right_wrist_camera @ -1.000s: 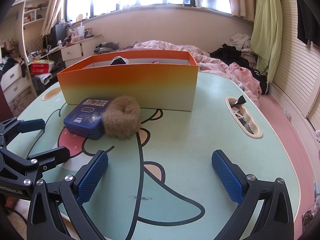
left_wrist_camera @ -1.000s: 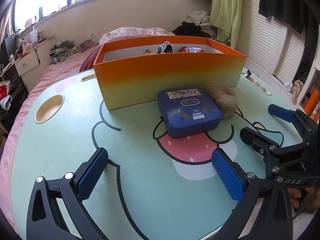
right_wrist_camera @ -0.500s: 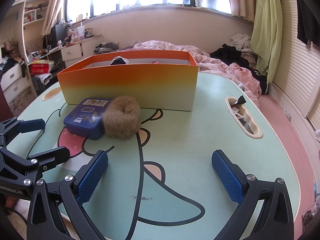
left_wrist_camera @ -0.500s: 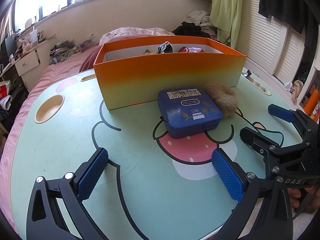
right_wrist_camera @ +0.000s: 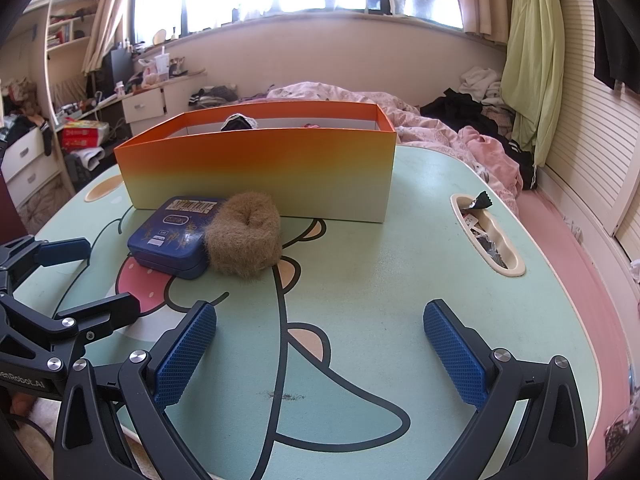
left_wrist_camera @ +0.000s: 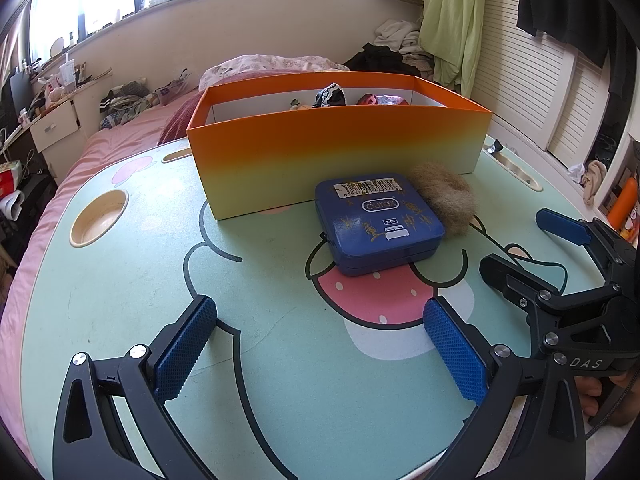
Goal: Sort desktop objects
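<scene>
- Left wrist view: nothing has changed over the last second; the left gripper (left_wrist_camera: 320, 344) is parked low over the table (left_wrist_camera: 120, 280), jaws spread wide and empty.
- Dead ahead sits the blue tin (left_wrist_camera: 378, 222), flat on the table just in front of the orange box (left_wrist_camera: 340, 156), well clear of the fingers.
- The fuzzy scrunchie (left_wrist_camera: 446, 200) sits against the tin's right side, also close to the box wall.
- The right gripper (left_wrist_camera: 528, 244) shows at the right edge, open too, holding nothing.
- A few items already lie inside the box, too hidden to name.
- Right wrist view: same story, no motion since a second ago; the right gripper (right_wrist_camera: 320, 344) hangs over bare table, jaws released.
- The scrunchie (right_wrist_camera: 244, 236) touches the tin (right_wrist_camera: 172, 236); both are left of this gripper's line and well apart from its pads.
- The left gripper (right_wrist_camera: 96, 276) is in at the left edge, nearer the tin.
- My read: a pause before the next pick. Two pieces are left to box, and the tin looks like the left gripper's job.
</scene>
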`<state>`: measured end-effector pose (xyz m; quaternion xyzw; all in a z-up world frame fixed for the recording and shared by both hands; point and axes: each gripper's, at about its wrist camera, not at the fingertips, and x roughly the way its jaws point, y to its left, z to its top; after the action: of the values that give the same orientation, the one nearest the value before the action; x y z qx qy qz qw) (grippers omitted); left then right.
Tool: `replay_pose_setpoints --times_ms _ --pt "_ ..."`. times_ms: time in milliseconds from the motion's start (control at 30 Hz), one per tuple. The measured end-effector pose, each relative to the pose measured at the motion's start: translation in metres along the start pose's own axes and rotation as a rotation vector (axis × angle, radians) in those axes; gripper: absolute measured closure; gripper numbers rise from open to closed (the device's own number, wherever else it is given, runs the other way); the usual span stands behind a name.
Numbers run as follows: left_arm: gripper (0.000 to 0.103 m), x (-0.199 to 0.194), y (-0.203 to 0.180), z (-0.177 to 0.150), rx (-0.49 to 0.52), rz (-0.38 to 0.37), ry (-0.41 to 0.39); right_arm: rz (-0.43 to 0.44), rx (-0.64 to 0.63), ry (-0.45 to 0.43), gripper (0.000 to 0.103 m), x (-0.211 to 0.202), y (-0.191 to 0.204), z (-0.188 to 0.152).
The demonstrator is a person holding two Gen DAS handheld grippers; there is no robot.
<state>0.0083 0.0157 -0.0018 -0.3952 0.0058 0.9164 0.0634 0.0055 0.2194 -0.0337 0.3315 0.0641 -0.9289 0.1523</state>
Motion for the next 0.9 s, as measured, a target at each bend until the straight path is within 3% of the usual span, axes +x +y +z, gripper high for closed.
replay_pose_setpoints --times_ms 900 --pt "0.000 -0.0006 0.0000 -0.0006 0.000 0.000 0.000 0.012 0.000 -0.002 0.000 -0.0037 -0.0006 0.0020"
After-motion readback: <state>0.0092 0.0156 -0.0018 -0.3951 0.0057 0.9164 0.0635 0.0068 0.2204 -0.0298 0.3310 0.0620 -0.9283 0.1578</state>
